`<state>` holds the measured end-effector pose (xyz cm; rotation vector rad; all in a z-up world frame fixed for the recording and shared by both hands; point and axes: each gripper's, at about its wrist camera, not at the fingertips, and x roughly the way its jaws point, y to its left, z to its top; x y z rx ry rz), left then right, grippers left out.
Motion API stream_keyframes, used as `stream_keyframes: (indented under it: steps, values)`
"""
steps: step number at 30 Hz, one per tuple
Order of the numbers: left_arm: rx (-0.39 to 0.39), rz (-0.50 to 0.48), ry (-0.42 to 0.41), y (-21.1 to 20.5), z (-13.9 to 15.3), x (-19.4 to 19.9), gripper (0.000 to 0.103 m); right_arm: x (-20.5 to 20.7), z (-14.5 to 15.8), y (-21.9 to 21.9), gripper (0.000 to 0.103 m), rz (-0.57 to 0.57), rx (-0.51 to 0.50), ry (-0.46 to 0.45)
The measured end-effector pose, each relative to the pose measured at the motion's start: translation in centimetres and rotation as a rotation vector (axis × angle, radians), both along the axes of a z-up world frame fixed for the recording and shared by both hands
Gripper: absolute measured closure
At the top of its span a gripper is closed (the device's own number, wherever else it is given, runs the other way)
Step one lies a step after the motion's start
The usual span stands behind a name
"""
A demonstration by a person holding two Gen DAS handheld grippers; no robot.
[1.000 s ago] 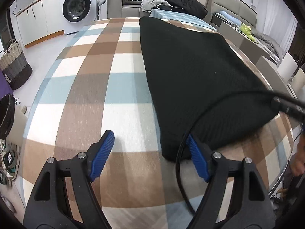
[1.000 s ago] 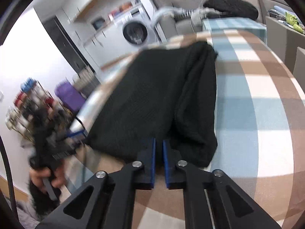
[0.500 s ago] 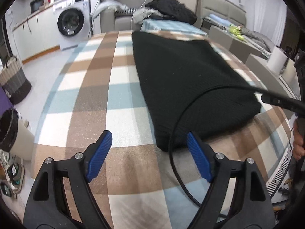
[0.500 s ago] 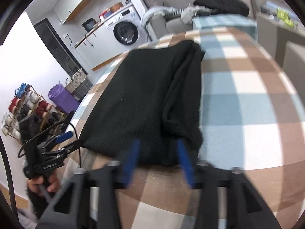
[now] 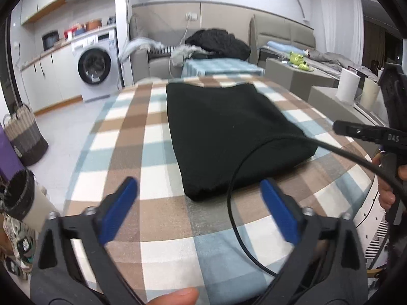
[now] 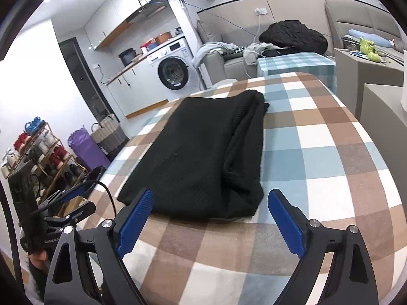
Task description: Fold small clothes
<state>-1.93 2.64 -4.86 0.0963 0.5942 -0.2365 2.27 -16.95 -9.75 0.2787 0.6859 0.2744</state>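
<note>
A black knitted garment (image 5: 229,132) lies folded into a long rectangle on the checked tablecloth (image 5: 127,137); it also shows in the right wrist view (image 6: 203,157). My left gripper (image 5: 198,203) is open and empty, held back from the garment's near edge. My right gripper (image 6: 211,213) is open and empty, just short of the garment's near end. The left gripper also shows at the lower left of the right wrist view (image 6: 73,198), off the table's edge.
A black cable (image 5: 236,178) loops across in front of the left gripper. A washing machine (image 5: 95,63), a sofa with piled clothes (image 5: 216,43), a woven basket (image 5: 23,137) and a shelf of yarn (image 6: 38,147) surround the table. Paper rolls (image 5: 349,84) stand at the right.
My right gripper has opened, let go of the garment and drawn back. My left gripper has pulled back and tilted up, staying open. The garment lies still.
</note>
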Motion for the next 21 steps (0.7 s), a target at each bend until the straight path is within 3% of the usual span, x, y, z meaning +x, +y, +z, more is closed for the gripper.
stream_keyframes:
  steps: [10,18,21]
  values:
    - [-0.060,0.020,-0.036,-0.6,1.4,-3.2,0.001,-3.1,1.0,0.7,0.010,0.001,-0.003,-0.044]
    - [-0.077,0.024,-0.047,-0.7,1.0,-2.7,0.001,-4.6,0.5,0.5,0.009,-0.016,-0.022,-0.061]
    - [-0.077,0.020,-0.049,-0.7,1.0,-2.5,0.001,-4.8,0.5,0.8,0.004,-0.003,-0.030,-0.070]
